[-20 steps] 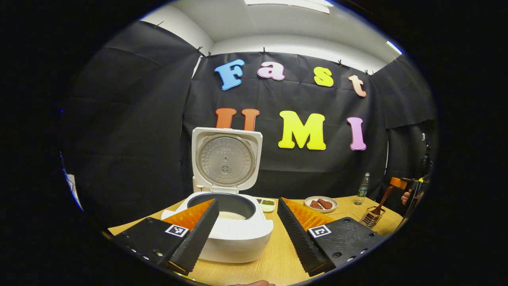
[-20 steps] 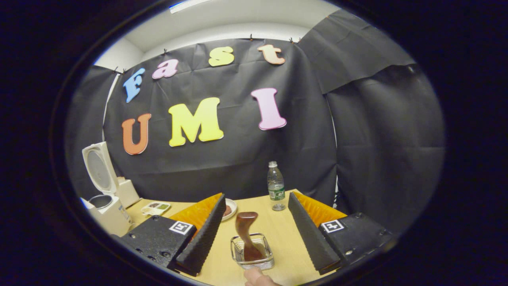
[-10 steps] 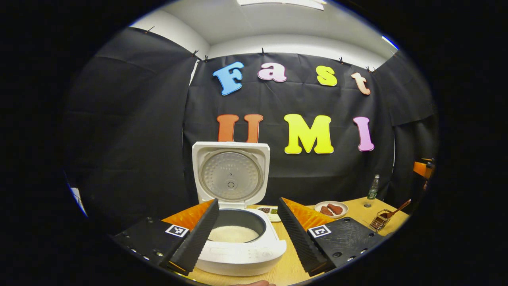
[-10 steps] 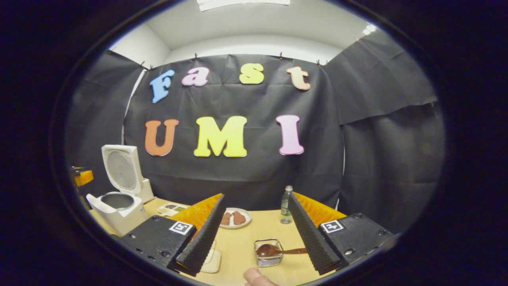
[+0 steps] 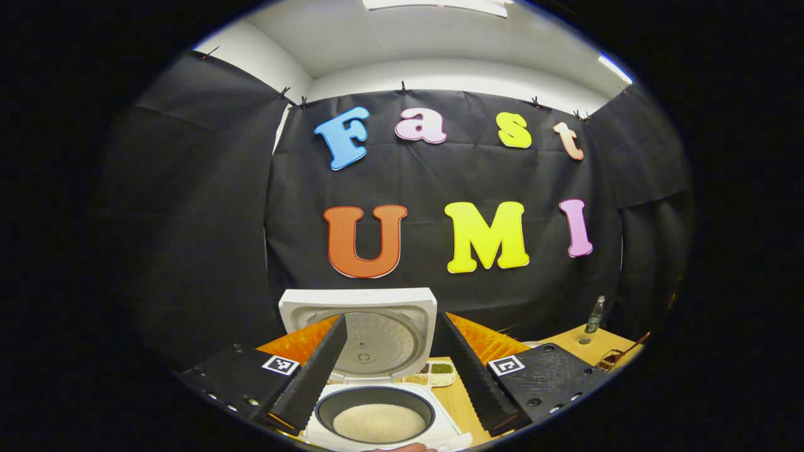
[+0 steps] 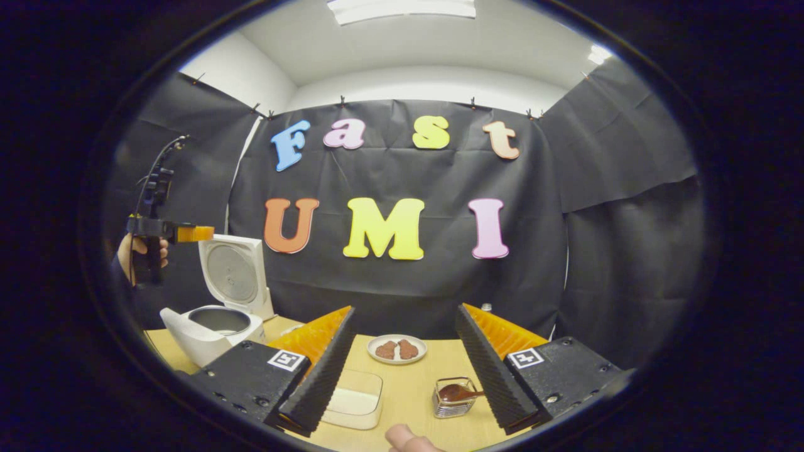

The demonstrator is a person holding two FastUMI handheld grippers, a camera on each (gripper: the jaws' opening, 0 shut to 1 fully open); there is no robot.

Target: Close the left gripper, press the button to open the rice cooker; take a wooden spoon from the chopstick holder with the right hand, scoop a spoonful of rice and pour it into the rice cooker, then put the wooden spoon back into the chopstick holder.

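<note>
The white rice cooker (image 5: 383,433) stands open, lid (image 5: 359,333) upright, with white rice in its pot (image 5: 379,422). My left gripper (image 5: 389,376) hovers open just above and in front of the pot, nothing between its fingers. In the right gripper view the cooker (image 6: 210,326) sits at the far left, with a hand holding the left gripper (image 6: 188,234) above it. The wire chopstick holder (image 6: 453,402) holds the dark wooden spoon (image 6: 460,393), just left of my right finger. My right gripper (image 6: 405,370) is open and empty, back from the holder.
A shallow rice box (image 6: 353,398) lies on the wooden table (image 6: 408,383) by my right gripper's left finger. A plate of meat (image 6: 397,349) is behind it. A water bottle (image 5: 594,314) and a small divided dish (image 5: 434,373) stand near the back wall.
My left gripper has moved in over the open cooker. My right gripper has drawn up and back from the holder, where the spoon now leans low instead of standing upright.
</note>
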